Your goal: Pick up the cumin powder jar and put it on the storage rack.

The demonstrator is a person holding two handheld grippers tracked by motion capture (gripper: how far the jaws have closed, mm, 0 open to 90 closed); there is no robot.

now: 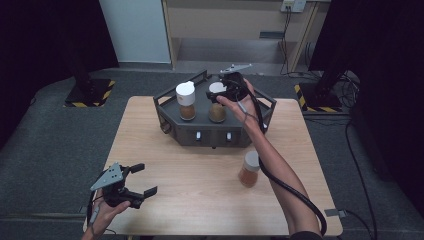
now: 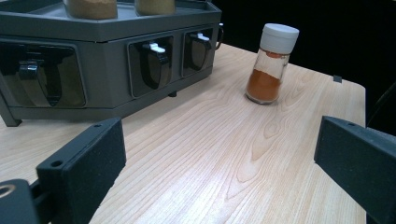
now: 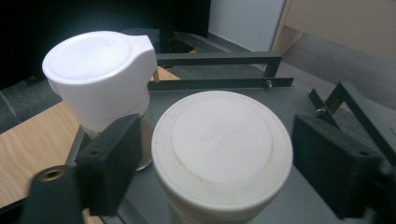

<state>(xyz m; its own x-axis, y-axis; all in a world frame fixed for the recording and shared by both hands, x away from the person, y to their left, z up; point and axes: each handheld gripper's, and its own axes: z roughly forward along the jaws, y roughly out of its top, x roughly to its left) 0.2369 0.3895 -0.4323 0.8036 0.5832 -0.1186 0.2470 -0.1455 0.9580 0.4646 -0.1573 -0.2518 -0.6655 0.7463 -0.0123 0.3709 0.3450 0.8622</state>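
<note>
Faint raised lettering circles the flat white lid [image 3: 222,142] of the spice jar standing between the right gripper's jaws, seen in the right gripper view, but the characters are too soft to make out. Yellow-and-black hazard stripes mark the edges of the dark stand bases [image 1: 89,93] on the floor beyond the table in the high view. No other wording, brand or number can be read.
</note>
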